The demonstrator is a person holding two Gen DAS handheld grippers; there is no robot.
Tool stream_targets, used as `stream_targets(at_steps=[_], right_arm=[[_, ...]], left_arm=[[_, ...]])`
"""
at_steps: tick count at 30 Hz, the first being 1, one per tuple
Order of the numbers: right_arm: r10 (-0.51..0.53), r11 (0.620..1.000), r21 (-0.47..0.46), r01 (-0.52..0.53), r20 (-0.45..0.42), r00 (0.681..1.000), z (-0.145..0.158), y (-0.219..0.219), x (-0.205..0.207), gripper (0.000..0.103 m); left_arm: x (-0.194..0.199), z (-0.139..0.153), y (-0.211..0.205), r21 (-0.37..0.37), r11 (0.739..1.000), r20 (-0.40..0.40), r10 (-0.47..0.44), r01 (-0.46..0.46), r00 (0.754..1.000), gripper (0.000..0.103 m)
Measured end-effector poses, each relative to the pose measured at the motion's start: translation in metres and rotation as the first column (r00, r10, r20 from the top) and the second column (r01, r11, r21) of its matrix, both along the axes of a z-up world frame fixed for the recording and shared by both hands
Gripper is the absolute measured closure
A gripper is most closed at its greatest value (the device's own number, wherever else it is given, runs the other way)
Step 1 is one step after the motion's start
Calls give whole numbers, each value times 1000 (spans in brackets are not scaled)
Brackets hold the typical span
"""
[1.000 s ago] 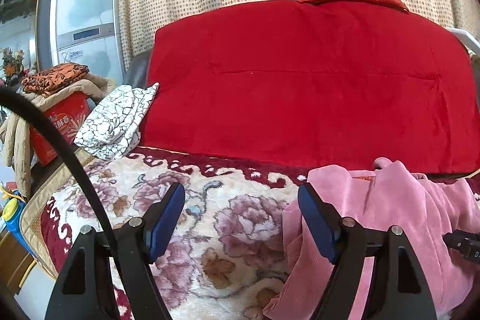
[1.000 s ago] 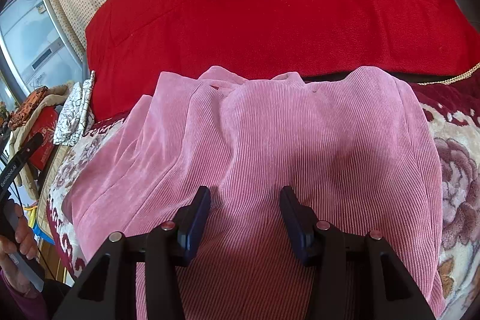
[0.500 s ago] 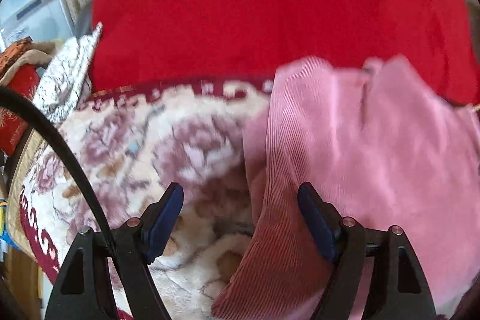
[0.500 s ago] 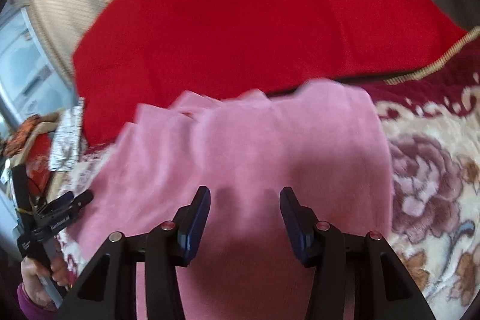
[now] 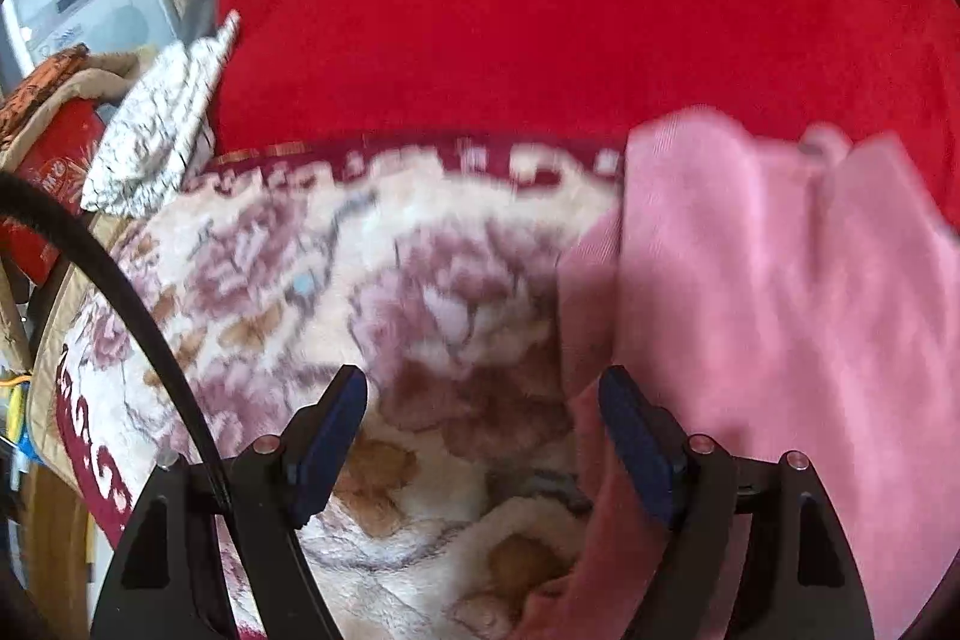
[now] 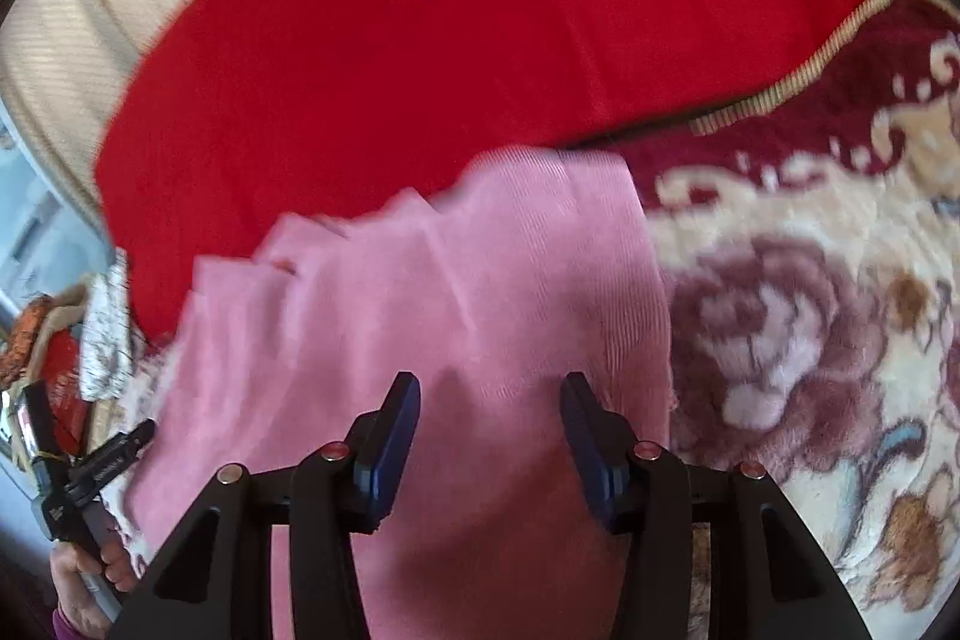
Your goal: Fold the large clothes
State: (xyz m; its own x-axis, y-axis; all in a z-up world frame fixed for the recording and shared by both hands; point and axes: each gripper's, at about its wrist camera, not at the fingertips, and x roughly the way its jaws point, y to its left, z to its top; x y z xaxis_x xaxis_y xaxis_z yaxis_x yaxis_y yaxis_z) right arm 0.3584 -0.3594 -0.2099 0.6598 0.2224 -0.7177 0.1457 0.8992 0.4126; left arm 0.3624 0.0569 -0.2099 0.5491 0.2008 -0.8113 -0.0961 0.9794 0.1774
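Both hand-held grippers gape, gripping nothing: left hand-held gripper [image 5: 483,436] at the pink corduroy garment [image 5: 780,292] edge; right hand-held gripper [image 6: 489,427] above it. Garment lies on the floral blanket [image 5: 312,280].

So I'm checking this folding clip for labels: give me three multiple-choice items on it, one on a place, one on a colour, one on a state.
1. Where does the pink garment lie?
A. on the flowered blanket
B. on a chair
C. in a basket

2. What colour is the big cover behind the blanket?
A. green
B. red
C. black

3. How does the left gripper stand?
A. shut on the garment
B. shut on nothing
C. open, at the garment's edge

Answers:
1 A, the garment is spread over the flower pattern.
2 B, a plain red cover fills the back of both views.
3 C, the fingers stand well apart with blanket showing between them.
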Motion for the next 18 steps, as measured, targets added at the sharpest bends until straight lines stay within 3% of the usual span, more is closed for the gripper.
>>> stream_targets(at_steps=[2,8,11,14,16,18], right_arm=[[12,1000,-9,-12,5,1000,-2,0,-2,50],[17,999,30,-20,105,994,20,-1,-30,50],[69,996,51,-76,131,989,29,3,-42,50],[115,993,20,-117,79,990,22,15,-50,50],[130,990,-51,-129,20,991,13,26,-51,50],[135,987,-90,-132,24,991,13,31,-56,50]], left_arm=[[3,-7,6,-46,999,-32,6,-7,999,22],[-16,24,22,-111,994,73,26,-18,997,22],[-26,34,26,-129,991,95,27,-15,995,22],[-34,30,32,-144,989,77,42,-31,996,22],[-35,21,32,-127,991,47,44,-37,998,23],[-32,8,32,-100,994,-7,40,-40,999,27]])
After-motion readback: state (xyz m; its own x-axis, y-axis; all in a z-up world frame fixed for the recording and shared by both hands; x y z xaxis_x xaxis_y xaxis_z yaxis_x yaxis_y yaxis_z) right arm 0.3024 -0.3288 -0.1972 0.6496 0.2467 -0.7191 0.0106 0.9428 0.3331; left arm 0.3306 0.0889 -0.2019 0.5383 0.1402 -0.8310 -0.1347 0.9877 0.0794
